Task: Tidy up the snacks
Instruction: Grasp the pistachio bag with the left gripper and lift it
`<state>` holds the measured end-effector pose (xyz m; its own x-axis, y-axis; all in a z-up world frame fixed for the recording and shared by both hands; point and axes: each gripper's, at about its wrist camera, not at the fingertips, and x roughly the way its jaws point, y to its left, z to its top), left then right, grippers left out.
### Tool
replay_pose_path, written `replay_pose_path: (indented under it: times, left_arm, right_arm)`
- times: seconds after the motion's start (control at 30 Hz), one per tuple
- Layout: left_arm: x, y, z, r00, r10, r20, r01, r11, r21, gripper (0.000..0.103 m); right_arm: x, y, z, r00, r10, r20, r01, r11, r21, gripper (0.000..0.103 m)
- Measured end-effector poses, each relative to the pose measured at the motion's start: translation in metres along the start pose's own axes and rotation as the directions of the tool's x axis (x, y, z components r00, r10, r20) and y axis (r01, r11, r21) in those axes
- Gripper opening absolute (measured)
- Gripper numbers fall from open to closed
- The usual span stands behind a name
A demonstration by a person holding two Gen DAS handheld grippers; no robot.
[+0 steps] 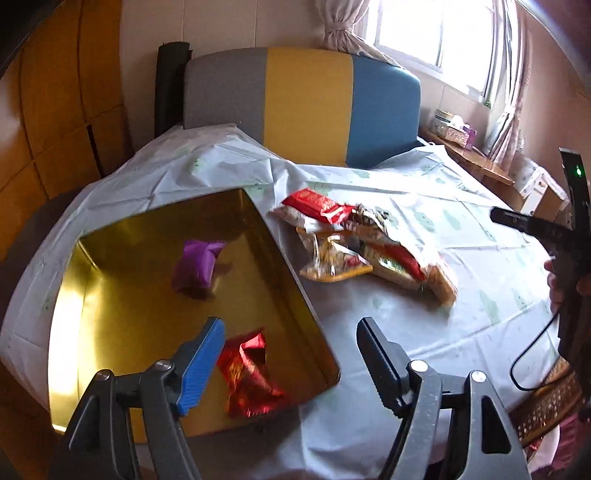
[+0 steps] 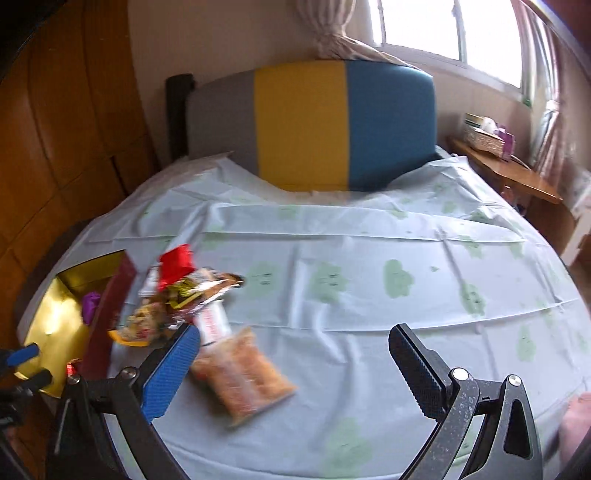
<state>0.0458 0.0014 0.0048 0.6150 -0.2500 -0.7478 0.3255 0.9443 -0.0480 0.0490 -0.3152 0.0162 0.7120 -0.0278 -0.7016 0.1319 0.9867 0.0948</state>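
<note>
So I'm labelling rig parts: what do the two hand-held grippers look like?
Both match: the left hand-held gripper and right hand-held gripper each have dark grey scissor-like arms with silver pivot bolts, one ribbed blue pad and one ribbed black pad. Seen from the left, the right unit trails a thin black cable and shows a green light.

Pale cloth with green cloud prints (image 2: 369, 258) spread over the surface, grey, yellow and blue headboard (image 1: 306, 107) beyond its far edge, wooden wardrobe panels (image 1: 55, 122), curtained window (image 2: 443, 26), wooden side shelf (image 2: 517, 177) bearing a tissue box (image 1: 456, 133)
</note>
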Motion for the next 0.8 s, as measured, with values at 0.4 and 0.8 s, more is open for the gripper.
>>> replay_pose_path:
  times: [0.4, 0.8]
  left_arm:
    - [0.076, -0.034, 0.065, 0.975, -0.065, -0.215, 0.070, 0.997, 0.017, 0.051]
    - [0.140, -0.050, 0.087, 0.938, -0.004, -0.346, 0.035, 0.996, 0.083, 0.045]
  right_arm:
    - [0.004, -0.020, 0.007, 0.991, 0.128, -0.037, -0.121, 0.980, 0.158, 0.103]
    - [-0.001, -0.019, 0.008, 0.980, 0.198, -0.025, -0.190, 0.962, 0.195, 0.103]
